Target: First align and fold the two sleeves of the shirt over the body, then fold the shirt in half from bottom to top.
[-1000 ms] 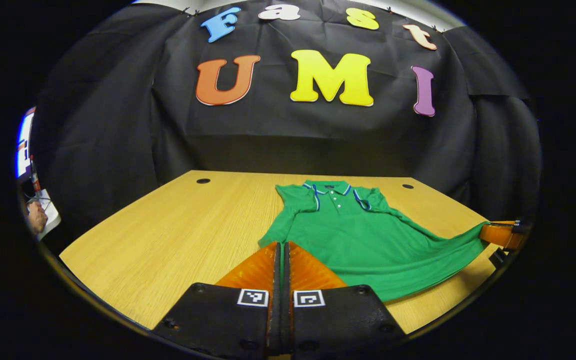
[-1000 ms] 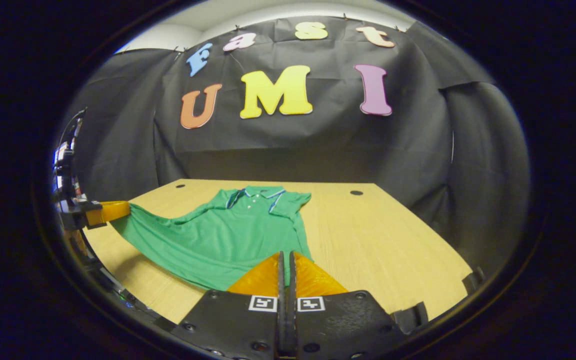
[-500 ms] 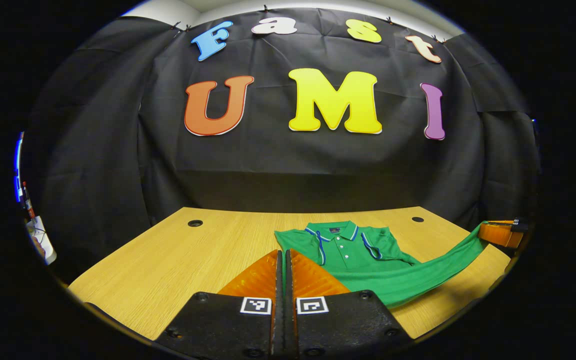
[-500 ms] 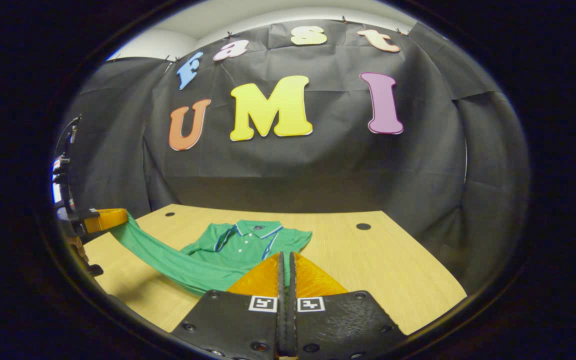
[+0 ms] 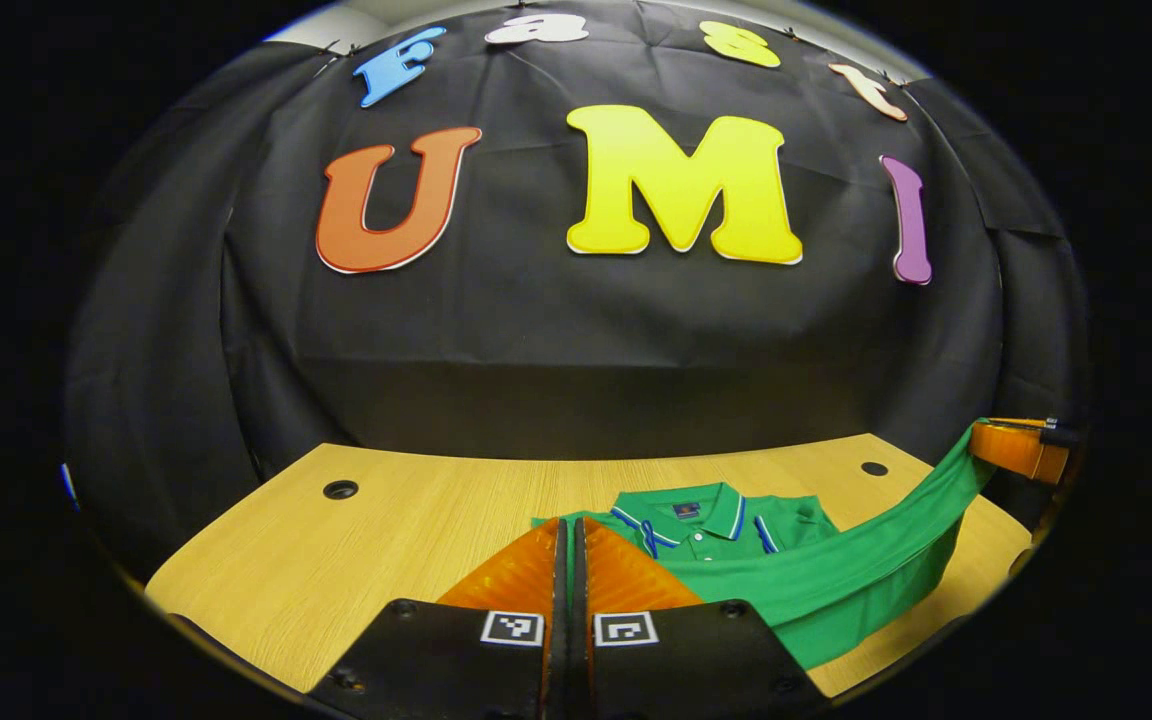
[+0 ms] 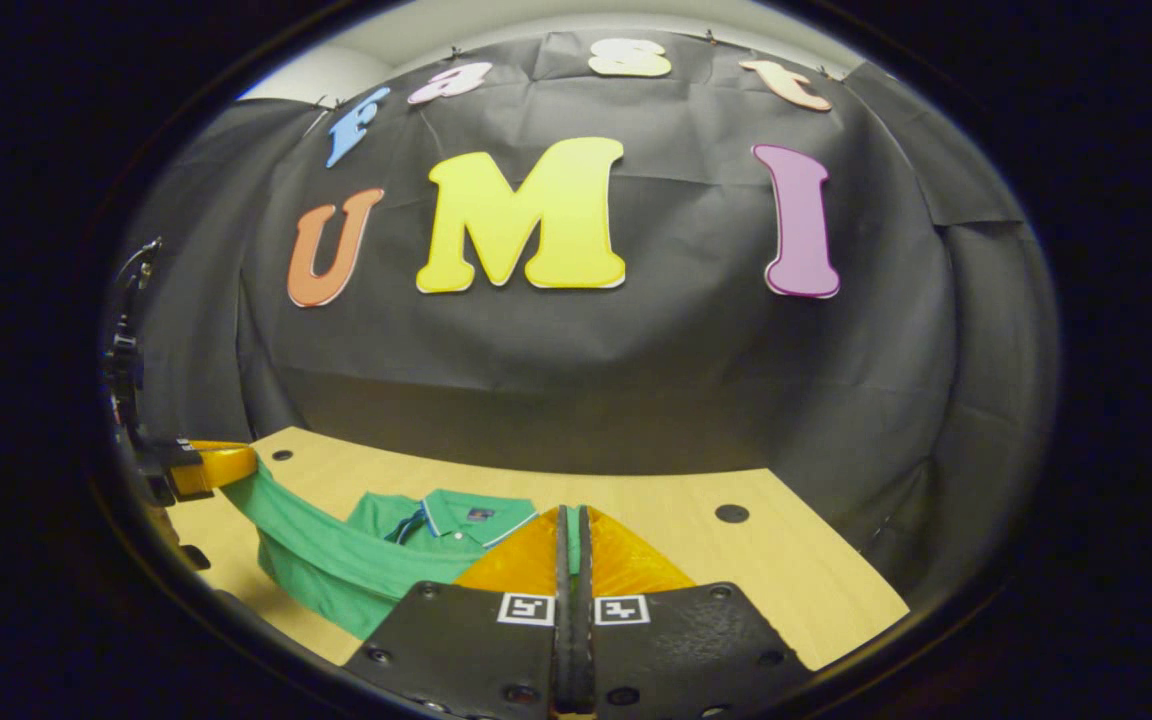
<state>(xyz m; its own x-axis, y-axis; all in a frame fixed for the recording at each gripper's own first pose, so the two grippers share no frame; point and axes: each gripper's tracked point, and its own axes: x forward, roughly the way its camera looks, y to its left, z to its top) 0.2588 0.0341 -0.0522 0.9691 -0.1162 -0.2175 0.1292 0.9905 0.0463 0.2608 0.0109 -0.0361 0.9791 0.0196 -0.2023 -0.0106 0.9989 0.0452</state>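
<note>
Shirt [image 5: 816,585] hem stretched between both grippers [image 5: 568,530] [image 6: 572,520] — collar beyond

The shirt [image 5: 736,520] lies on the table [image 5: 356,560], its hem raised before the collar [image 5: 696,508].

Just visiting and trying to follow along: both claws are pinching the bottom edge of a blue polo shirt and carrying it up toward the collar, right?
Nearly. The shirt is green, not blue; just its collar has blue trim, as the left gripper view shows. The rest holds: the left claw and the right claw each pinch the hem, carried toward the collar.
</note>
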